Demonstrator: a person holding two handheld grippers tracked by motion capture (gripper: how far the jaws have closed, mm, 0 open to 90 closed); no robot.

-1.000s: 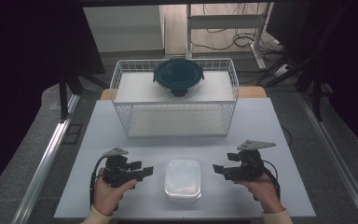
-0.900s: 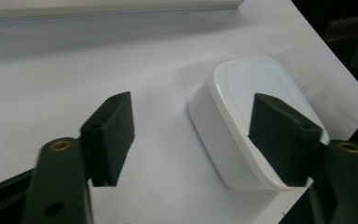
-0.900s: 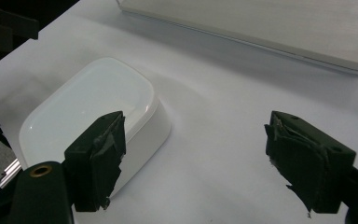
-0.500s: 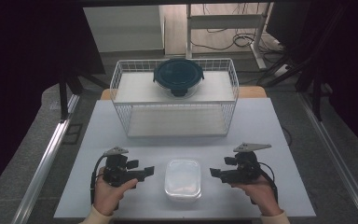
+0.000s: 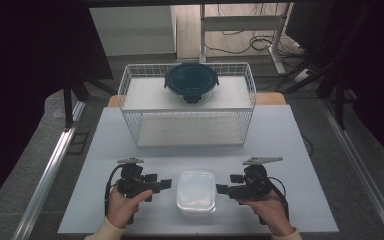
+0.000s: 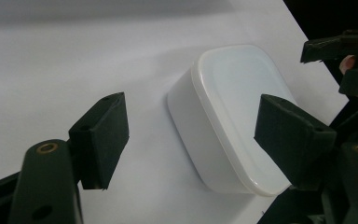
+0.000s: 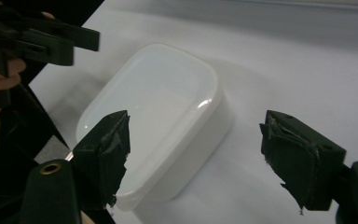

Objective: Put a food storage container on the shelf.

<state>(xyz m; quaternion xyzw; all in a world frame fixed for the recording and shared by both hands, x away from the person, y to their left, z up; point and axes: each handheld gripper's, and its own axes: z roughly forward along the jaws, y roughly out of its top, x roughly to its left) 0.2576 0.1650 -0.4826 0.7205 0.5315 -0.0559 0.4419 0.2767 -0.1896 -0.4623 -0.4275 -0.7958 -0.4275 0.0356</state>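
We hold two pairs of tongs level over the white table [image 5: 290, 150], their tips pointing inward at each other, and the white translucent plastic box with its rounded-corner lid [image 5: 196, 192] lies flat between them. Its long axis runs away from us toward the wire basket [image 5: 130, 95], so each pair of tongs faces a long side wall, not a short end.

From the left tongs [image 5: 166, 184] the box lies straight ahead of the tips, just beside them and apart. In the left gripper view the box [image 6: 233, 116] sits ahead of the two black pads, offset toward the right-hand pad, nothing between them. These jaws stand open and have just been closing a little.

From the right tongs [image 5: 222, 189] the box is likewise just ahead, near but not touching. In the right gripper view it [image 7: 158, 116] lies toward the left-hand pad. These jaws are open too, empty, and have also just been closing slightly.

Both pairs look about equally near, the left perhaps a shade closer.
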